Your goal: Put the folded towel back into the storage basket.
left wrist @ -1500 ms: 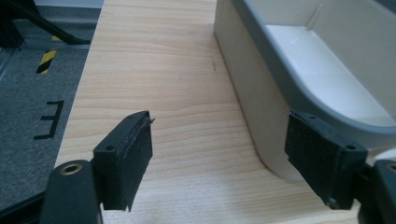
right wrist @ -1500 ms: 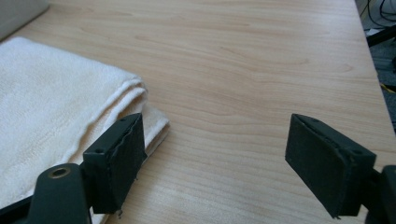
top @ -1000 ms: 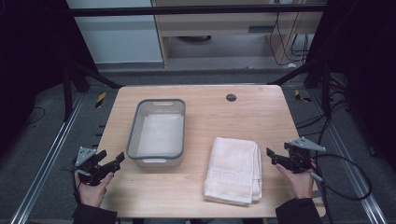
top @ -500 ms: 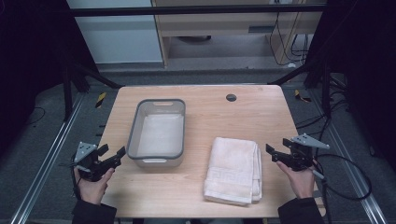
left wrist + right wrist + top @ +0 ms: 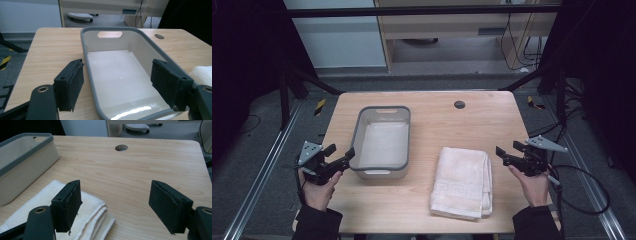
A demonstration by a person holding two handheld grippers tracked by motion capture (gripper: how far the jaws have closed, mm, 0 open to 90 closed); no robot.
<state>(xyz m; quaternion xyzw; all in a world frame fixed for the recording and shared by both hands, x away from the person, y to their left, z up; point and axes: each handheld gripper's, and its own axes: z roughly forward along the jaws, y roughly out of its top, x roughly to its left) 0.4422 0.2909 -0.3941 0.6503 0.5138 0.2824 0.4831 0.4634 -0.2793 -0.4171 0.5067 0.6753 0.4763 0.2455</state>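
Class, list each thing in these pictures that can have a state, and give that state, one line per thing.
Grey-rimmed white plastic bin: upright on the table, empty.
Folded cream towel: lying flat on the table, beside the bin, touched by neither gripper.
Left gripper: open, holding nothing, by the bin's near left corner.
Right gripper: open, holding nothing, just right of the towel.
Light wooden table: its round cable hole uncovered.

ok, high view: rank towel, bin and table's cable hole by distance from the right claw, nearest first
From the right claw:
1. Folded towel, just to its left, near the table's front edge.
2. Cable hole, farther back on the table, left of the claw.
3. Grey-rimmed bin, across the table on the left, beside the left claw.

The hole and the bin's near wall aren't far apart in distance.
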